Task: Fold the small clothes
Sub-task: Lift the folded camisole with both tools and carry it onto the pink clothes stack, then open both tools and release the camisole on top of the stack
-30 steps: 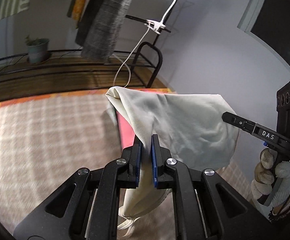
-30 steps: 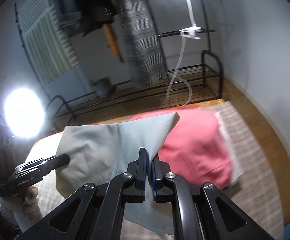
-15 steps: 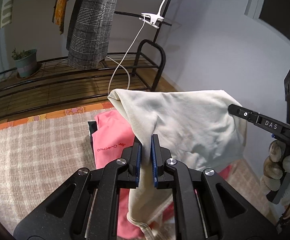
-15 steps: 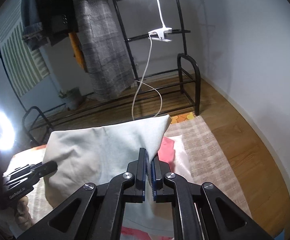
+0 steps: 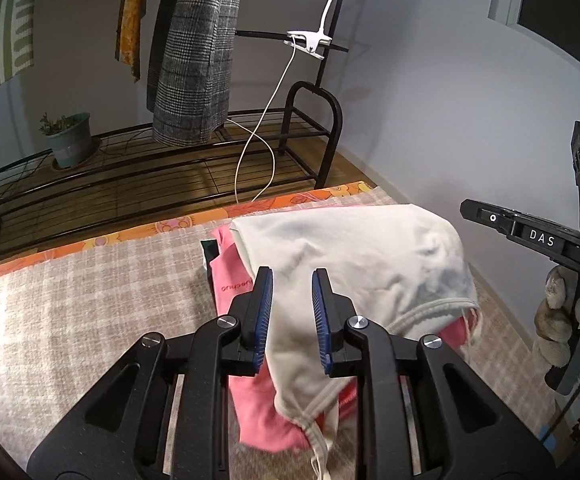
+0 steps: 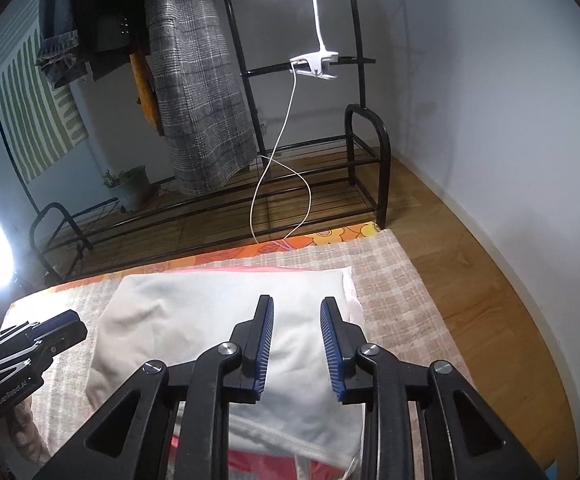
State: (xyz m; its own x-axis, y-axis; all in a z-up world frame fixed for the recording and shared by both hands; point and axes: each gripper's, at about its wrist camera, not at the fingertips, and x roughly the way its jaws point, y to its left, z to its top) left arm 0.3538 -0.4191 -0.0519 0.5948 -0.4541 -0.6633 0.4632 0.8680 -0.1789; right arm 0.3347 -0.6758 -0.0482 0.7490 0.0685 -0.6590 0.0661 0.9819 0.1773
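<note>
Cream cotton garment (image 5: pixel 354 264) lies folded on top of a pink garment (image 5: pixel 229 276), both on the checked beige rug (image 5: pixel 89 312) spread over the floor. In the right wrist view the cream piece sits at 12 o'clock of the right tongs (image 6: pixel 296 344), roughly rectangular, pink showing only at its far and near edges. Left tongs (image 5: pixel 292 312): blue pads apart, nothing between them, cloth just beyond. Right tongs: likewise parted, empty, hovering above the cloth. Right unit visible at 3 o'clock in the left view.

Step in hand, as judged: release after laying the fold onto the stack. A loose hem and cord (image 5: pixel 318 420) trail at 6 o'clock, untidy.

Next move likely calls for tucking that hem under or smoothing the top, low approach, light pinch, so the pink layer beneath stays put
</note>
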